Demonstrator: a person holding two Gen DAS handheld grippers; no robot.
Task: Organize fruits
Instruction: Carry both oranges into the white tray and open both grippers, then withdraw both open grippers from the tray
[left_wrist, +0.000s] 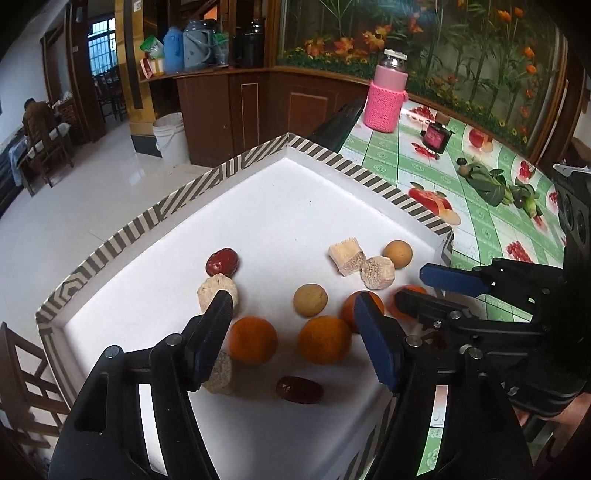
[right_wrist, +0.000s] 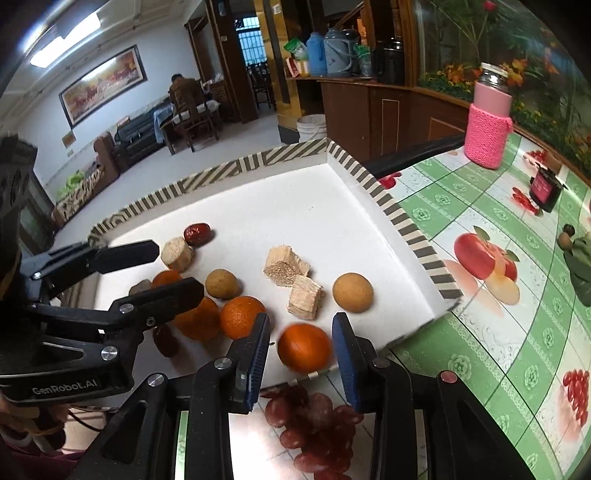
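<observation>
A: Right hand-held gripper (right_wrist: 301, 354) doing what?
B: Sitting w/ jaws spread wide, an orange (right_wrist: 304, 352) lying btwn the pads, not touching either one. It's blurry, at the near edge of the striped tray (right_wrist: 399, 218).
A: Left hand-held gripper (left_wrist: 295, 328)?
B: Also gaping, gripping nothing, hovering over two more oranges (left_wrist: 253, 340) in the tray. Dates (left_wrist: 299, 390), tan balls (left_wrist: 310, 300) & pale chunks (left_wrist: 346, 255) lying just ahead of it. Tray's resting on the worktop (right_wrist: 498, 332).
</observation>
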